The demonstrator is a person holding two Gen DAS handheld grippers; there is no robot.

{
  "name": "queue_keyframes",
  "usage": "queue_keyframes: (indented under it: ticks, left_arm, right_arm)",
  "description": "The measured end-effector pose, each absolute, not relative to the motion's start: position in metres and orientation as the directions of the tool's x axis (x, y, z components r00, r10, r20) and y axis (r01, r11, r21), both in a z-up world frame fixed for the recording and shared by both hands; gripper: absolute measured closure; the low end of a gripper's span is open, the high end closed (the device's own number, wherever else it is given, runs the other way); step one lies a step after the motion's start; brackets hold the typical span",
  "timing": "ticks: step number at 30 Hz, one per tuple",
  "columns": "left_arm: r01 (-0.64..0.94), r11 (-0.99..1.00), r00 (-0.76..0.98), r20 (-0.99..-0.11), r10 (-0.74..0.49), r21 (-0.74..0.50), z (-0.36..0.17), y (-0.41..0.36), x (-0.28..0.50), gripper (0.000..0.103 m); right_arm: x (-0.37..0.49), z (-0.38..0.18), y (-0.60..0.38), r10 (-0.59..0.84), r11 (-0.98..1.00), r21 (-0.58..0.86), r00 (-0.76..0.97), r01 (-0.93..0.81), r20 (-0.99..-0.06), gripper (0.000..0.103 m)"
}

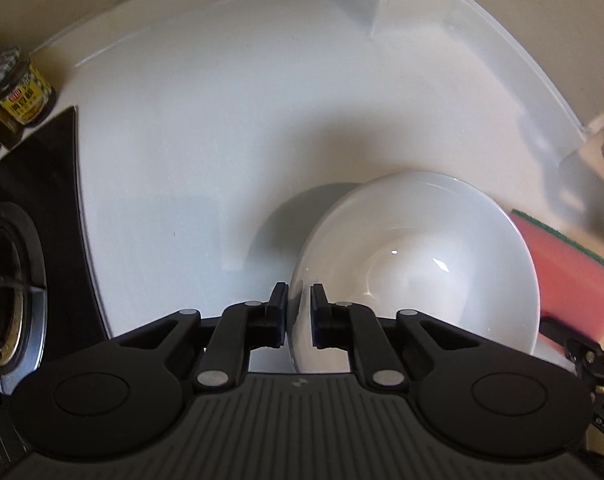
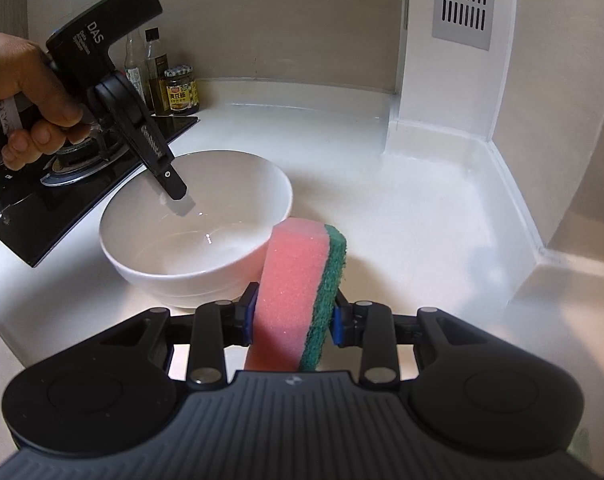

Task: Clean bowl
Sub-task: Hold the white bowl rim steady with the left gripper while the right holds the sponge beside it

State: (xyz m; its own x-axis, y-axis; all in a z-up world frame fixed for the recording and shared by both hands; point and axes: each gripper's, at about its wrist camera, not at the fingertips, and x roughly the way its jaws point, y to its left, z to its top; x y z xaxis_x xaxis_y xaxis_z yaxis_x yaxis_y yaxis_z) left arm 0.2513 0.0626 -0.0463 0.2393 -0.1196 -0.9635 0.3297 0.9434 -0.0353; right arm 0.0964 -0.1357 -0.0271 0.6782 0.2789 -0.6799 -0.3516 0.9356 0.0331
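Note:
A white bowl [image 1: 417, 264] stands on the white counter; it also shows in the right wrist view [image 2: 198, 232]. My left gripper [image 1: 298, 312] is shut on the bowl's near rim, one finger inside and one outside. In the right wrist view the left gripper [image 2: 174, 192] reaches down onto the bowl's far-left rim. My right gripper [image 2: 294, 316] is shut on a pink sponge with a green scouring side [image 2: 302, 288], held upright just right of the bowl. The sponge shows at the right edge of the left wrist view [image 1: 569, 276].
A black gas hob [image 1: 26, 248] lies left of the bowl, also in the right wrist view [image 2: 74, 184]. A sauce jar [image 2: 181, 90] and bottles [image 2: 154, 68] stand at the back wall. A white column [image 2: 441, 80] and raised ledge [image 2: 513, 200] bound the counter on the right.

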Motion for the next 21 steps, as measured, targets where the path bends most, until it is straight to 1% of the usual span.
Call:
queue_keyframes:
  ticks: [3, 4, 6, 9, 12, 13, 17, 21]
  left_arm:
    - [0.419, 0.908, 0.259, -0.961, -0.099, 0.02, -0.042, 0.066, 0.244, 0.09]
    - [0.456, 0.889, 0.282, -0.956, -0.086, 0.054, -0.039, 0.062, 0.243, 0.084]
    - [0.53, 0.842, 0.307, -0.949, -0.078, 0.102, -0.035, 0.055, 0.244, 0.084]
    - [0.633, 0.764, 0.301, -0.949, -0.098, 0.122, -0.034, 0.042, 0.247, 0.084]
    - [0.73, 0.659, 0.294, -0.954, -0.06, 0.183, -0.043, 0.026, 0.25, 0.084]
    - [0.751, 0.63, 0.295, -0.954, -0.05, 0.199, -0.047, 0.023, 0.252, 0.079]
    - [0.768, 0.608, 0.275, -0.961, -0.032, 0.2, -0.05, 0.016, 0.255, 0.082]
    - [0.671, 0.734, 0.222, -0.973, -0.062, 0.107, -0.046, 0.025, 0.269, 0.085]
  right_arm:
    - [0.093, -0.028, -0.136, 0.281, 0.936, 0.038, 0.677, -0.35, -0.68, 0.073]
    - [0.093, -0.028, -0.135, 0.28, 0.935, 0.034, 0.677, -0.353, -0.681, 0.073]
    - [0.093, -0.028, -0.135, 0.279, 0.934, 0.028, 0.677, -0.357, -0.682, 0.073]
    - [0.093, -0.029, -0.134, 0.277, 0.93, 0.013, 0.678, -0.367, -0.68, 0.073]
    - [0.094, -0.03, -0.134, 0.282, 0.923, -0.003, 0.679, -0.386, -0.677, 0.073]
    - [0.095, -0.03, -0.134, 0.283, 0.92, -0.009, 0.679, -0.392, -0.677, 0.073]
    - [0.101, -0.031, -0.137, 0.303, 0.905, -0.018, 0.673, -0.425, -0.675, 0.073]
    - [0.106, -0.03, -0.139, 0.317, 0.897, -0.013, 0.664, -0.442, -0.677, 0.073]
